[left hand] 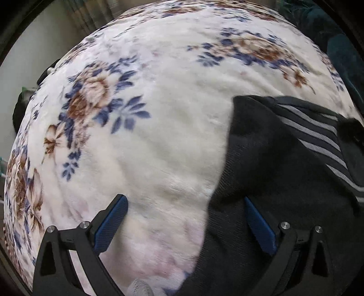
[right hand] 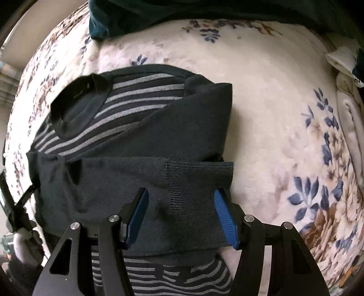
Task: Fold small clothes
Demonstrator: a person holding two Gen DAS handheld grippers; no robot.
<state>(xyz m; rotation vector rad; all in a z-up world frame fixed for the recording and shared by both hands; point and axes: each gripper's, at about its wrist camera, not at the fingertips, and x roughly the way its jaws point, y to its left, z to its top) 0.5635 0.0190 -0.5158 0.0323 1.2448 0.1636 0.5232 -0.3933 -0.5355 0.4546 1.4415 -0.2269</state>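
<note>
**Sleeves Laid Across a Striped Top, Both Claws Free**

A cream blanket (right hand: 261,95) printed with blue and brown flowers is spread over the whole working surface, presumably to give a soft, flat bed for folding. At its far edge a dark teal cloth (right hand: 159,13) is bunched, and a pale fabric bundle (right hand: 345,75) is seen at the right margin, well apart from the work.

Near the middle of the blanket the dark striped top (right hand: 127,109) is laid flat, collar away from the right wrist camera. Its plain dark sleeves (right hand: 127,182) are folded inward across the striped chest, so the garment is narrowed into a compact block; a final fold of the body is judged to remain.

The right gripper (right hand: 180,216) is pointed straight down over the ribbed cuff (right hand: 200,182). Its jaws are set at a middling width, one to either side of the cuff area, and no cloth is seen pinched between them; whether the tips touch the fabric cannot be told.

The left gripper (left hand: 185,225) is held at the garment's left edge with its jaws spread as wide as they go. One finger is set over bare blanket, the other over dark knit, and nothing is gripped.
</note>
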